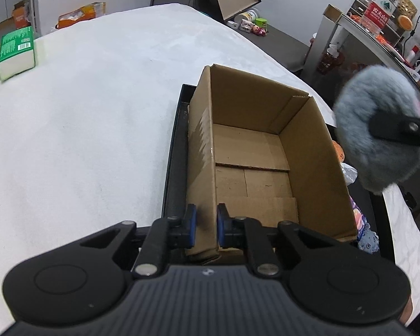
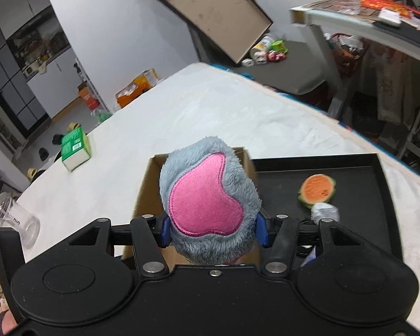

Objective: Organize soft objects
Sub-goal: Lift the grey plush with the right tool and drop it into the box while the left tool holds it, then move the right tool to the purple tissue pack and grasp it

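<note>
Carrying a grey plush toy [image 2: 210, 196] with a pink patch, the right gripper [image 2: 211, 231] pinches it by both sides, blue pads sunk into the fur. In the right wrist view the toy hangs over the open cardboard box [image 1: 266, 151]; in the left wrist view it hovers at 3 o'clock, just outside the box's right wall. Box floor looks bare, so nothing is sorted yet as far as I can see. Left gripper [image 1: 205, 226] clamps the box's near wall, pads pressed on the cardboard, steadying it. The box sits on a black tray [image 2: 378, 196]. Still on that tray: a watermelon-slice toy [image 2: 317, 189] and a crumpled silver item [image 2: 324, 212]. A green pack [image 1: 15, 51] lies on the white tabletop [image 1: 98, 112] at 10 o'clock.
</note>
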{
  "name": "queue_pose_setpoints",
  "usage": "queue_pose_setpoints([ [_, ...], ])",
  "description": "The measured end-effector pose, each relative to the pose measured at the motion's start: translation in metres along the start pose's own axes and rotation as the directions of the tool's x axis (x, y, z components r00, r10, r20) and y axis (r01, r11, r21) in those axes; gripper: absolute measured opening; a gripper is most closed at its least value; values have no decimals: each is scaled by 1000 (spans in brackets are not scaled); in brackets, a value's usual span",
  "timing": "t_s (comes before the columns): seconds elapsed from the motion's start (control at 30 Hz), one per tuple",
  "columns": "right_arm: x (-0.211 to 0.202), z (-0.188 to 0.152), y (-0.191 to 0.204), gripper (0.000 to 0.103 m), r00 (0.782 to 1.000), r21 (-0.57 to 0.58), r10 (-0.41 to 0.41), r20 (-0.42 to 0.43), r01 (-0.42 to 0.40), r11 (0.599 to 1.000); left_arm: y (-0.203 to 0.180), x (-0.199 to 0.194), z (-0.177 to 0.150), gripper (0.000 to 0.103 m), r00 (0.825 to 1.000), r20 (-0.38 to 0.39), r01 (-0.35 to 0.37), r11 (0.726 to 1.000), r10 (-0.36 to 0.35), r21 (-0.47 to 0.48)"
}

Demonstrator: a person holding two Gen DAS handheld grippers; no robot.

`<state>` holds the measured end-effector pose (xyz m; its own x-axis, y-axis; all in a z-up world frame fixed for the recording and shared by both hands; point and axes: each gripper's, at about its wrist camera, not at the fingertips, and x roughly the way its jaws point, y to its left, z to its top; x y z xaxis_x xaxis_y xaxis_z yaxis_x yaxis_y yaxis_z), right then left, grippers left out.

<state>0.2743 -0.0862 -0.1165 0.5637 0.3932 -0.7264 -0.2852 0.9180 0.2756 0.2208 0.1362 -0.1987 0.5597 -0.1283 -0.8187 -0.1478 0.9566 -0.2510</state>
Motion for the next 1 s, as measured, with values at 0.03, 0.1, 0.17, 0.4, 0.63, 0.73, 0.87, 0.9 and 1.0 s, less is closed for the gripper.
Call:
queue_pose_setpoints([
  [0.03,1,0,4,53,1000,-5,9,-1,-9,1000,2,-1,0,14,1000,-2,6,1000,-6,1],
  [0.1,6,0,12,53,1000,-18,15,-8,-15,1000,4,-3,1,14,1000,-7,12,1000,-12,1],
  [0.17,12,-1,17,53,999,-22,21,-25,-22,1000,5,-4,3,14,1000,-10,16,1000,-16,-2],
  [0.4,32,0,26,54,998,-33,19,-54,-21,999,11,-3,1,14,999,-28,22,999,-23,-28],
  [0.63,37,5,29,78,996,-17,81,-28,-82,997,5,0,6,14,998,-57,3,1000,-4,-16],
  [0.73,30,3,30,81,997,-41,76,-18,-77,996,2,2,8,17,997,-72,-10,1000,8,-25],
  [0.87,26,2,20,81,998,-31,53,-26,-54,998,-8,0,9,21,997,-63,-45,999,46,4],
  [0.9,25,2,15,81,999,-21,43,-28,-44,999,-9,-1,9,25,996,-66,-56,998,56,8],
  [1.0,22,3,1,81,1000,17,14,-24,-13,1000,-14,-5,9,38,994,-61,-89,996,91,23],
])
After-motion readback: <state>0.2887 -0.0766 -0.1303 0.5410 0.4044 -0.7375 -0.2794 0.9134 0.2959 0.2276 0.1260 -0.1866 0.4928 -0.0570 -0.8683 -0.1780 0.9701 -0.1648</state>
